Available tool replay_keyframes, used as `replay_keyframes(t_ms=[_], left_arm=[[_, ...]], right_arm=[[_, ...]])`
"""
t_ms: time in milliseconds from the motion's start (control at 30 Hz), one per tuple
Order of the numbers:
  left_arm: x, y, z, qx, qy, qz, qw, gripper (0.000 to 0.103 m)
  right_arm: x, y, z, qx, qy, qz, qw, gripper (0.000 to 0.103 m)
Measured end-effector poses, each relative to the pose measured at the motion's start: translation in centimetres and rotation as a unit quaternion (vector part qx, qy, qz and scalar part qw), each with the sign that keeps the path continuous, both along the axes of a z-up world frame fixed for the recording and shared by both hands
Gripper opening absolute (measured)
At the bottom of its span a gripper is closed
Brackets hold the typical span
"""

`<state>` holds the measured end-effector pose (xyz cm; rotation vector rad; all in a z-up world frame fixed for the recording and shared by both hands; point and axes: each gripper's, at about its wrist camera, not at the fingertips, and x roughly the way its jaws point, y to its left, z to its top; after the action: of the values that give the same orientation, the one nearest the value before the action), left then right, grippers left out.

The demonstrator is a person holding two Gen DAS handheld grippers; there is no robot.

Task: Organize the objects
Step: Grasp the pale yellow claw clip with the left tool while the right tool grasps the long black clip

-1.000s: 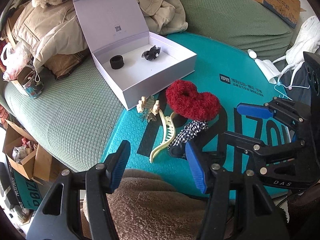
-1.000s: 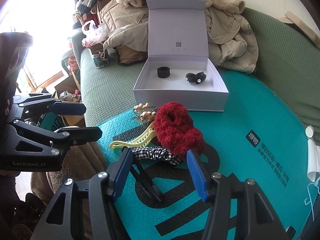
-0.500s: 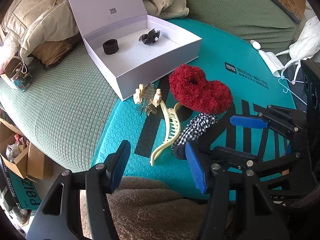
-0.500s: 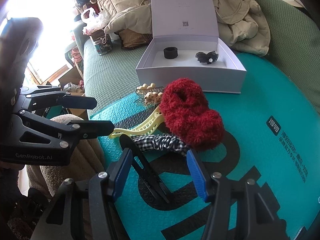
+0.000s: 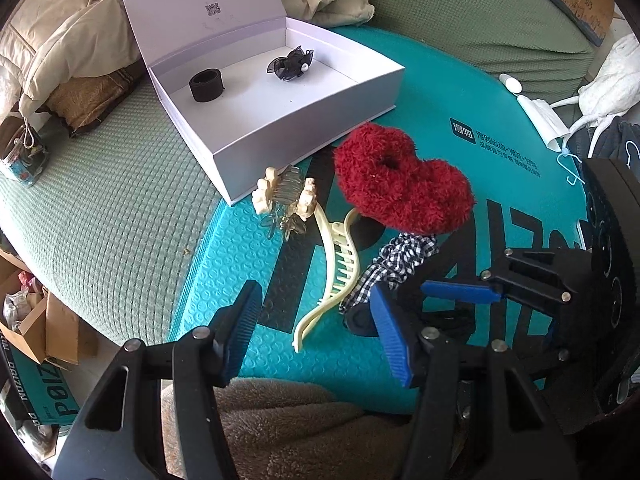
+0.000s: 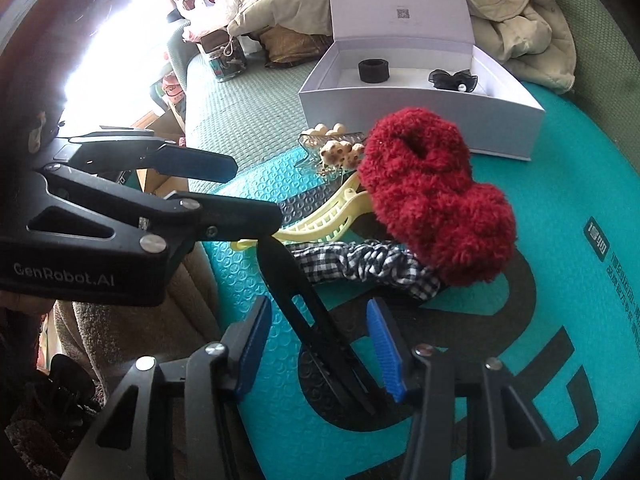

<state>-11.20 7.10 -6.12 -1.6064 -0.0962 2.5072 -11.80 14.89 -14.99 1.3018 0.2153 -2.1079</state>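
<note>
An open white box [image 5: 308, 120] [image 6: 420, 104] holds a black band [image 5: 206, 85] and a black bow [image 5: 290, 65]. On the teal mat lie a red fluffy scrunchie [image 5: 400, 184] [image 6: 432, 196], a cream hair claw [image 5: 334, 264] [image 6: 320, 226], a beaded clip [image 5: 284, 196], a checked scrunchie [image 5: 394, 268] [image 6: 360, 262] and a long black clip [image 6: 316, 332]. My left gripper [image 5: 316, 336] is open over the cream claw's tail. My right gripper [image 6: 320, 344] is open, astride the black clip.
Coats [image 5: 60, 40] pile behind the box on the green cover [image 5: 100, 220]. A teal mat [image 5: 460, 92] lies under the objects. A brown fleece [image 5: 300, 428] is at the near edge. Cardboard boxes [image 5: 36, 332] stand on the floor at left.
Both grippers have moved forward and lower toward the pile of hair things. The right gripper's fingers now straddle the black clip. Both stay open.
</note>
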Motion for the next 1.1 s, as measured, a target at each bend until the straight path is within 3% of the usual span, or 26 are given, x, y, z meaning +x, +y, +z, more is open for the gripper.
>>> replay_keyframes(t_ms=[300,667,867,1000,1100], left_arm=[[-1.0,0.3,-1.0,0.01,-0.011,-0.001,0.9999,0.048],[-2.8,1.6,-2.6,0.001,-0.032,0.003,0.9995,0.036],[-3.4,2.3,-3.5,-0.016,-0.05,0.002,0.9986,0.036],[-3.9,2.5,-4.3,-0.029,-0.067,0.008,0.9973,0.025],[-3.8,2.9,-4.4,-0.041,-0.066,0.003,0.997,0.024]], right_arm=[[-0.2,0.3,-0.5,0.005,0.002,0.001,1.0,0.019],[-1.0,3.3,-0.6,-0.003,-0.007,-0.036,0.999,0.019],[-1.2,4.5,-0.8,-0.019,-0.016,-0.05,0.998,0.02],[-1.2,5.0,-0.9,-0.015,-0.018,-0.058,0.998,0.022],[-1.0,5.5,-1.0,-0.007,-0.022,-0.062,0.998,0.027]])
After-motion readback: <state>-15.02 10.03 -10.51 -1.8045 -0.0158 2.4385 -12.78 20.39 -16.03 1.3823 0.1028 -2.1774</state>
